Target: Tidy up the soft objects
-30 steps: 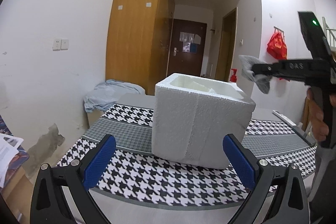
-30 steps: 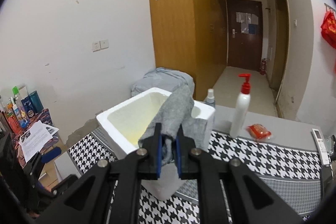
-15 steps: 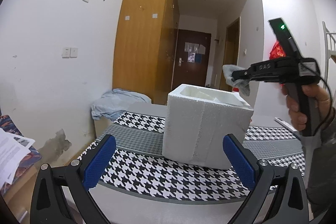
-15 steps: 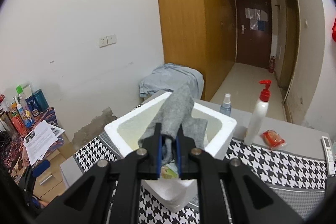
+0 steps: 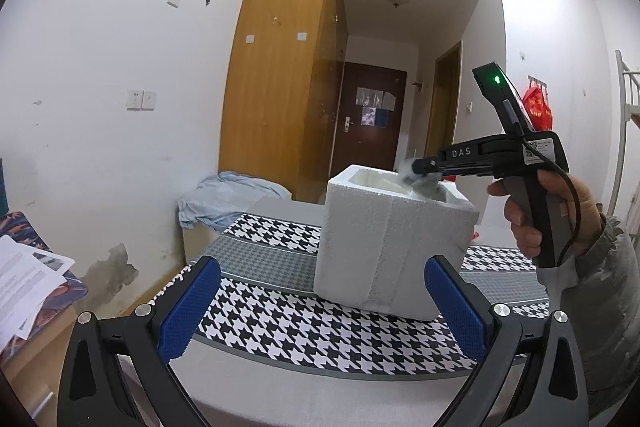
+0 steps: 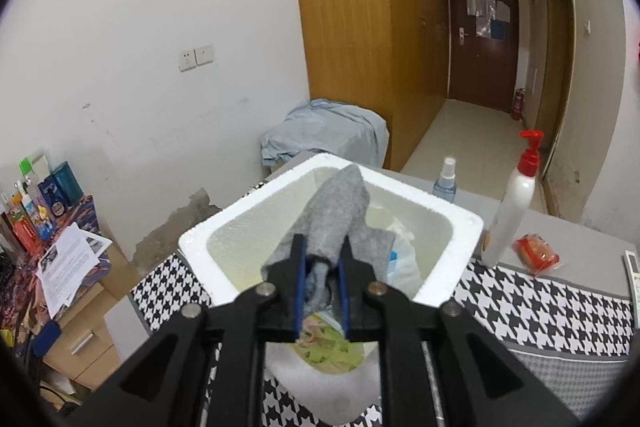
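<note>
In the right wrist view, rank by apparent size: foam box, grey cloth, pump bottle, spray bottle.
1. white foam box
2. grey cloth, though nearness to the camera inflates it
3. white pump bottle
4. small spray bottle, clearly smallest

1. The table has a plain grey top, visible at its far edge and near edge.
2. A black-and-white houndstooth cloth with a grey band covers most of the top.
3. A white foam box stands upright on the cloth, open at the top.
4. A white pump bottle with a red pump stands upright on the bare grey top, just beside the box's far right corner.
5. A small spray bottle stands behind the box.
6. A red packet lies flat near the pump bottle.
7. A remote control lies at the right edge, partly cut off.
</note>
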Motion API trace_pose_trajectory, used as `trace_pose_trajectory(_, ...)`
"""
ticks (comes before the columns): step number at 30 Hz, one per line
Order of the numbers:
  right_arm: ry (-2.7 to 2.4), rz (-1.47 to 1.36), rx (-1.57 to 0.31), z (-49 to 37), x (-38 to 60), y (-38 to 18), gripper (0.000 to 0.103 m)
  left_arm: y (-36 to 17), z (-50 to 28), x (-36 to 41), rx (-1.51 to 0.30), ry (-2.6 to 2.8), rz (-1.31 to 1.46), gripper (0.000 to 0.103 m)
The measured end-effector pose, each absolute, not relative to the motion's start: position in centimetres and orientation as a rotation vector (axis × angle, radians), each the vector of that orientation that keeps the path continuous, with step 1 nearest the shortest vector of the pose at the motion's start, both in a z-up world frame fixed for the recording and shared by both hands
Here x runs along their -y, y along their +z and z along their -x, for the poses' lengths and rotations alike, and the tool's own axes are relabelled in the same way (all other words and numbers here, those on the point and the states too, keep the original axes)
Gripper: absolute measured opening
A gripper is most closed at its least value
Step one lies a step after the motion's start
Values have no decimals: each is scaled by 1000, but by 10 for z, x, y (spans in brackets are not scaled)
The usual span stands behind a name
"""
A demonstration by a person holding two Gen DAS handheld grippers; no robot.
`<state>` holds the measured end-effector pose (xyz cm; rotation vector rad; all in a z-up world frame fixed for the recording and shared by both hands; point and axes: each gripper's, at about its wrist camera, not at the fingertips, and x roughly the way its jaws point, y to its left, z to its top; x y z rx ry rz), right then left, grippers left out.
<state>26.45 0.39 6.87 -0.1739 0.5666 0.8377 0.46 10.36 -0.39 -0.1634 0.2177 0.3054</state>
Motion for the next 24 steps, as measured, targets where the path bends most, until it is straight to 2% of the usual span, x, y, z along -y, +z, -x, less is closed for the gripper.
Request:
trace_pose_trajectory(1,838,182,-560,-263,-4,69,43,-5,-4,-103,-220,310,165,102)
trace_pose_trajectory(2,834,189,-548,-260,-4,70,67,-5,-5,-103,-222,311,165,102)
trace_pose_trajectory(3,828,183,-527,-258,-2,71,85,-5,-4,-103,-224,314,165,102)
trace_pose_trajectory(4,823,172,-513,-256,0,72,88,-5,-4,-102,-227,322,167,102)
trace_pose_trajectory(11,790,166,-451,-227,28,79,89,-10,-5,-97,-251,340,168,102)
trace_pose_trajectory(13,794,154,-414,-210,42,80,92,-9,-2,-92,-247,346,162,102)
trace_pose_trajectory(16,802,89,-347,-181,71,82,102,-8,4,-86,-240,353,150,102)
trace_pose_trajectory(24,769,70,-300,-144,109,77,103,-1,11,-70,-218,331,141,102)
